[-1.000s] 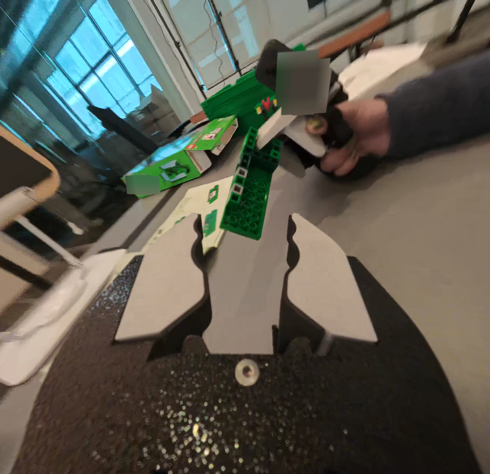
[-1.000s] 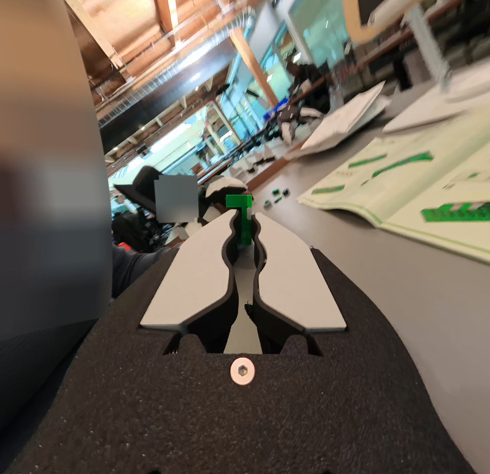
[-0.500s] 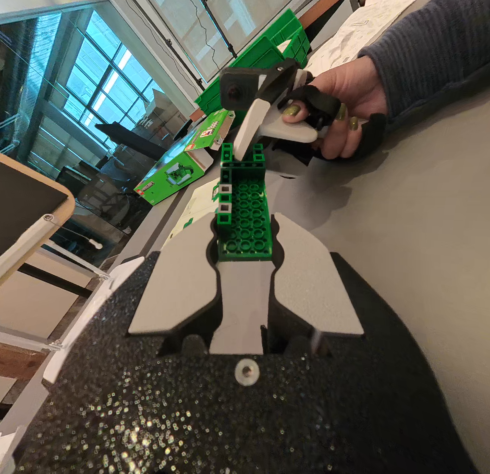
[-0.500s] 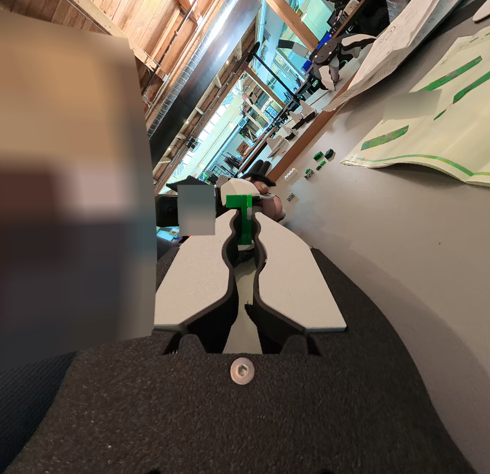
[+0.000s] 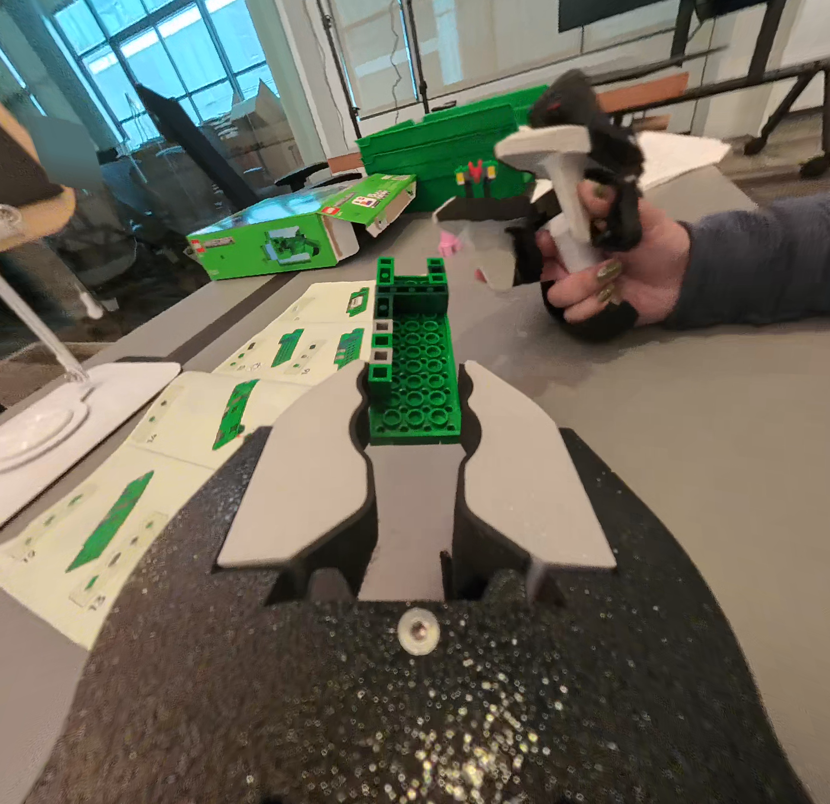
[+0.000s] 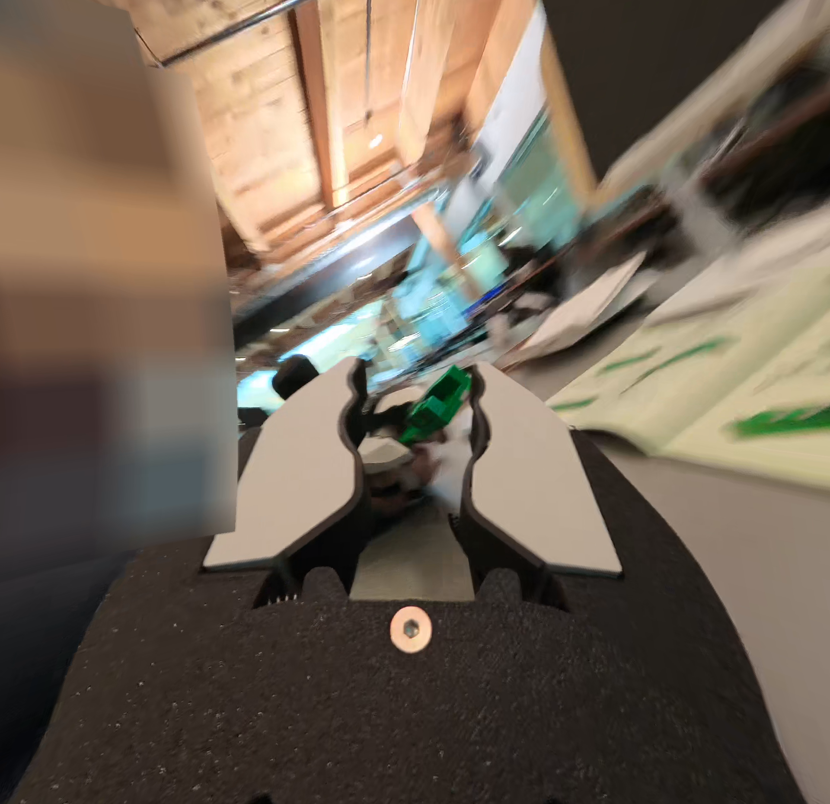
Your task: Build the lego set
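A green Lego build [image 5: 415, 328], a studded plate with a low wall along its left and far edges, is held level above the grey table [image 5: 629, 423]. My left gripper [image 5: 411, 376] is shut on the plate's near end, one finger on each side. My right gripper [image 6: 417, 369] is open and empty. In the left wrist view the right gripper [image 5: 467, 247] is off to the right of the build and apart from it, in a person's hand [image 5: 629, 265]. The right wrist view is blurred, with the build [image 6: 438, 405] showing farther off between the fingers.
An open instruction booklet [image 5: 188, 423] lies left of the build and shows in the right wrist view [image 6: 718, 400]. A green Lego box [image 5: 278, 243], green bins [image 5: 440, 153] and a small pink piece [image 5: 449, 243] are at the back. A white lamp base [image 5: 67, 405] is at the left.
My left gripper moved in and shut on the plate's near end. My right gripper, which held the build's far end, opened, let go and drew away to the right.
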Available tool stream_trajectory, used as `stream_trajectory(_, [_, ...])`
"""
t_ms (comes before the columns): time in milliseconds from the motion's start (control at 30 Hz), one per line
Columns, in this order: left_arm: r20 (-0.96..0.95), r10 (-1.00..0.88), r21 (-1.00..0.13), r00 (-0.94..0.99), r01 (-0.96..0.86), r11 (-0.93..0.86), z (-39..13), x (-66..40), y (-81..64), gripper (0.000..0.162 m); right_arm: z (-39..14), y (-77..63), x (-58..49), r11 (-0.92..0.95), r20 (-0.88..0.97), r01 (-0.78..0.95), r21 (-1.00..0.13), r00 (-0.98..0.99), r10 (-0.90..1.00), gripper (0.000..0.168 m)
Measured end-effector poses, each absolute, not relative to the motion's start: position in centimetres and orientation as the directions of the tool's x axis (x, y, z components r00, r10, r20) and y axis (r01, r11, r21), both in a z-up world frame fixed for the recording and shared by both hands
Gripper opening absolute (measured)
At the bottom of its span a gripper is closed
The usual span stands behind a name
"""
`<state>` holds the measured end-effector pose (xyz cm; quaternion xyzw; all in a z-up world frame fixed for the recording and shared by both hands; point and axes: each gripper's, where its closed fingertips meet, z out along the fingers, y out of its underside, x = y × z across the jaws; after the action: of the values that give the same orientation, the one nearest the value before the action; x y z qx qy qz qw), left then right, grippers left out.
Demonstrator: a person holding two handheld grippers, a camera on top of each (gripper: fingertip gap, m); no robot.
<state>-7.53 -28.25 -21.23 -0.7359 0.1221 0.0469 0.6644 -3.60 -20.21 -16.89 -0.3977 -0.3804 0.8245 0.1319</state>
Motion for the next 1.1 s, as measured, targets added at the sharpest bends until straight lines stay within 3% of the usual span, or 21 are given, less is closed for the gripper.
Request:
stream_trajectory(33, [-0.207, -0.104, -0.973, 0.973, -0.216, -0.083, -21.1, -7.9, -28.4, 0.036, -16.7, -19.9, -3.5, -0.629, -0.501, 0.020, -0.777, -0.624, 0.600, 0.045])
stream_trajectory(200, [-0.170, -0.027, -0.981, 0.985, -0.172, -0.089, -20.7, -8.7, -30.3, 0.036, -17.4, -19.8, -4.1, -0.394, -0.315, -0.084, -0.915, -0.463, 0.829, 0.052])
stream_trajectory(333, [-0.216, 0.034, -0.967, 0.976, -0.208, -0.145, -21.4, -8.7, -34.8, 0.036, -18.4, -18.1, -4.9, -0.173, -0.151, -0.087, -0.981, -0.215, 0.965, 0.057])
stream_trajectory(433, [-0.283, 0.262, -0.956, 0.923, -0.248, -0.158, -20.5, -11.4, -41.1, 0.036, -19.4, -20.1, -5.6, -0.004, 0.000, -0.016, -1.000, -0.224, 0.975, 0.051])
stream_trajectory(533, [-0.282, 0.566, -0.959, 0.775, -0.221, -0.175, -19.3, -16.3, -48.6, 0.036, -20.1, -24.9, -7.5, 0.112, 0.093, 0.029, -0.993, -0.377, 0.922, 0.043])
stream_trajectory(633, [-0.228, 0.755, -0.974, 0.615, -0.148, -0.174, -19.3, -20.4, -54.9, 0.036, -19.8, -32.2, -11.0, 0.241, 0.175, 0.019, -0.970, -0.635, 0.752, 0.040])
stream_trajectory(767, [-0.132, 0.871, -0.991, 0.474, -0.096, -0.098, -19.1, -22.7, -59.2, 0.036, -20.2, -42.3, -16.2, 0.513, 0.304, -0.082, -0.854, -0.880, 0.365, 0.040])
stream_trajectory(867, [-0.122, 0.888, -0.991, 0.443, -0.103, -0.085, -18.9, -22.8, -59.9, 0.036, -21.5, -47.9, -19.4, 0.682, 0.365, -0.228, -0.695, -0.929, 0.061, 0.040])
stream_trajectory(967, [-0.136, 0.887, -0.990, 0.441, -0.103, -0.101, -19.0, -22.8, -59.8, 0.036, -23.7, -51.3, -20.9, 0.772, 0.300, -0.335, -0.540, -0.934, -0.196, 0.041])
stream_trajectory(1100, [-0.117, 0.909, -0.992, 0.401, -0.092, -0.087, -19.0, -23.0, -60.8, 0.036, -26.3, -53.2, -22.8, 0.805, 0.291, -0.495, -0.327, -0.863, -0.413, 0.038])
